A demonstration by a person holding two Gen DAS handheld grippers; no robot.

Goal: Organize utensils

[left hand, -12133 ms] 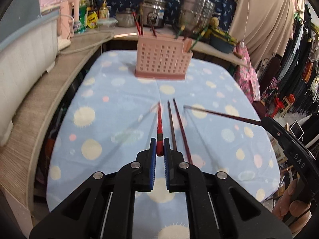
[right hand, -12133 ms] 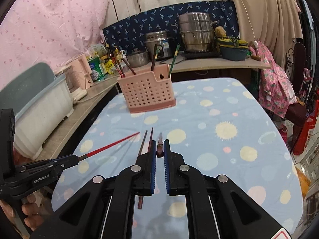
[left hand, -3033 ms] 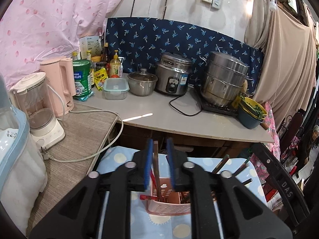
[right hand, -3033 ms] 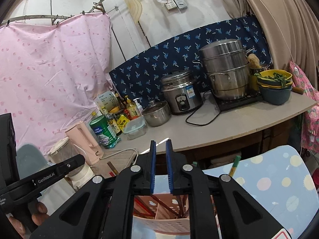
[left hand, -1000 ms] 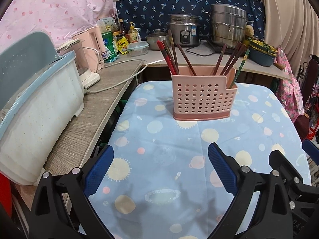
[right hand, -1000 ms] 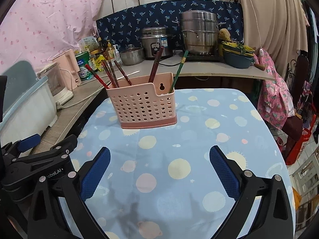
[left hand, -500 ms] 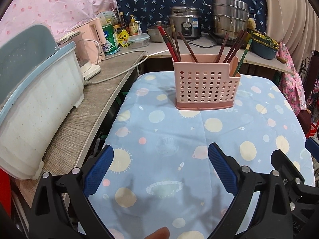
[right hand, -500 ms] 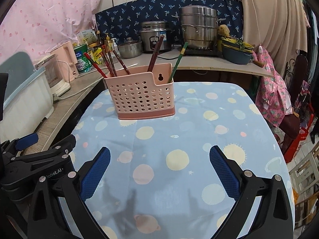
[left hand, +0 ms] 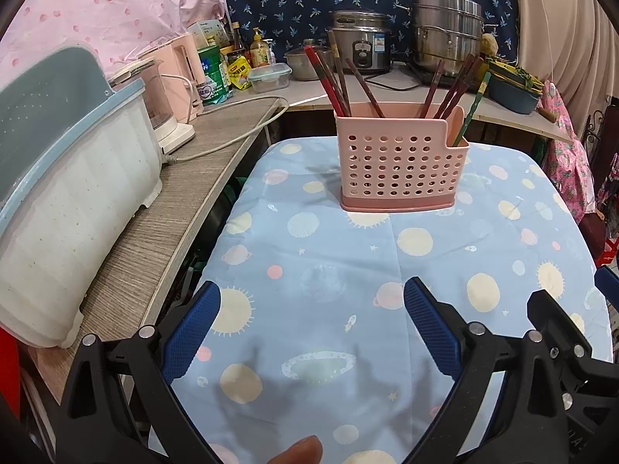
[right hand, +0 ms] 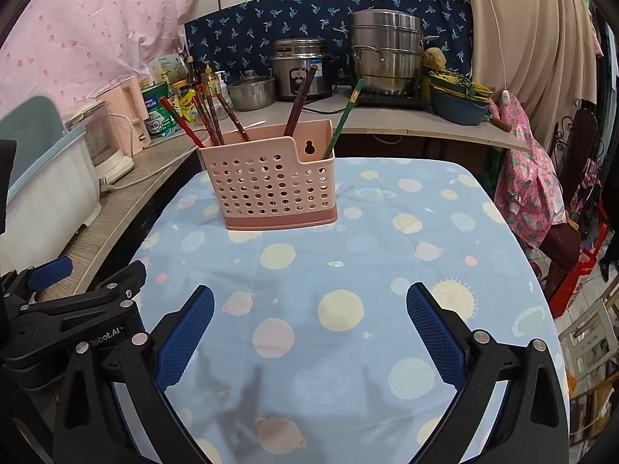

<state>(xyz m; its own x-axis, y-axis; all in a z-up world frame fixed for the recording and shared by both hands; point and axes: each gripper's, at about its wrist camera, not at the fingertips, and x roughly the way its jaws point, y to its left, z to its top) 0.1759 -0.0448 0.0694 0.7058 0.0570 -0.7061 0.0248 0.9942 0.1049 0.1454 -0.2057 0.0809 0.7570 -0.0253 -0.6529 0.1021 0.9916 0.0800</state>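
A pink perforated utensil holder [left hand: 400, 162] [right hand: 271, 185] stands upright at the far end of the table. Several chopsticks [left hand: 332, 81] [right hand: 205, 116] lean in its compartments, red and dark brown ones plus a green one [left hand: 474, 110] [right hand: 344, 116] at the right end. My left gripper [left hand: 311, 301] hangs open over the near part of the table, nothing between its blue pads. My right gripper [right hand: 309, 305] is open too and holds nothing. The left gripper's body [right hand: 69, 321] shows at the left of the right wrist view.
The table wears a blue cloth with planets and suns [left hand: 348, 270] [right hand: 348, 263]. A wooden counter [left hand: 162, 208] runs along the left with a white dish-drainer tub [left hand: 65, 201], a blender and a kettle. Pots and a rice cooker [right hand: 301, 65] stand behind. A fingertip [left hand: 298, 452] shows at the bottom edge.
Both grippers let go of their chopsticks in the holder and drew back, wide open. Over the last second they have drifted only slightly; the holder has not moved.
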